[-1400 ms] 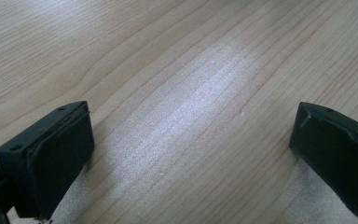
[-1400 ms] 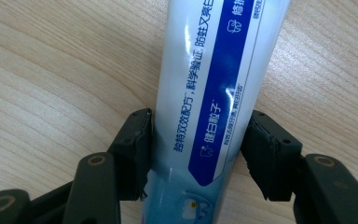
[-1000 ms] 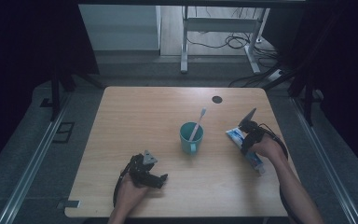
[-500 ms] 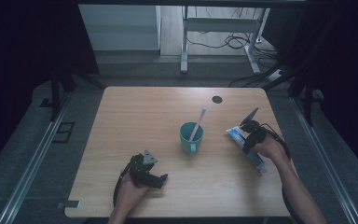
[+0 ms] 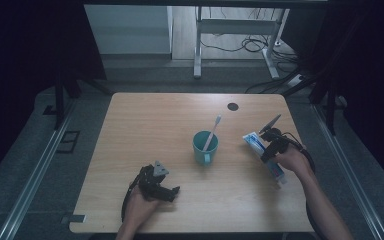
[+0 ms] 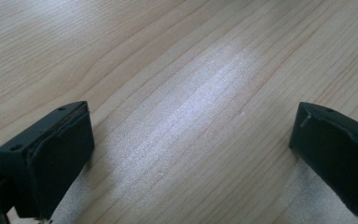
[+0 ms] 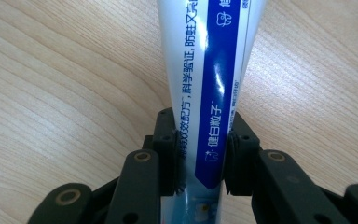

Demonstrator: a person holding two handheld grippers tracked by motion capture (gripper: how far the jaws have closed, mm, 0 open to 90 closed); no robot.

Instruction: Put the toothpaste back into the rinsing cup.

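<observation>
A white and blue toothpaste tube (image 5: 265, 152) lies at the table's right side, and my right gripper (image 5: 269, 148) is shut on it. In the right gripper view the tube (image 7: 209, 70) runs up between the two jaws, which pinch its lower part; the gripper (image 7: 200, 154) sits low over the wood. A teal cup (image 5: 204, 148) stands mid-table with a white toothbrush (image 5: 212, 132) leaning in it. My left gripper (image 5: 166, 189) rests near the front edge at left, open, its fingers (image 6: 51, 158) wide apart over bare wood.
The wooden table (image 5: 145, 125) has a small dark round hole (image 5: 233, 106) near its back right. Beyond the far edge are a metal desk frame (image 5: 197, 45) and cables (image 5: 240, 45) on the floor.
The right gripper with the toothpaste tube has shifted slightly toward the front. The left gripper has stayed put.
</observation>
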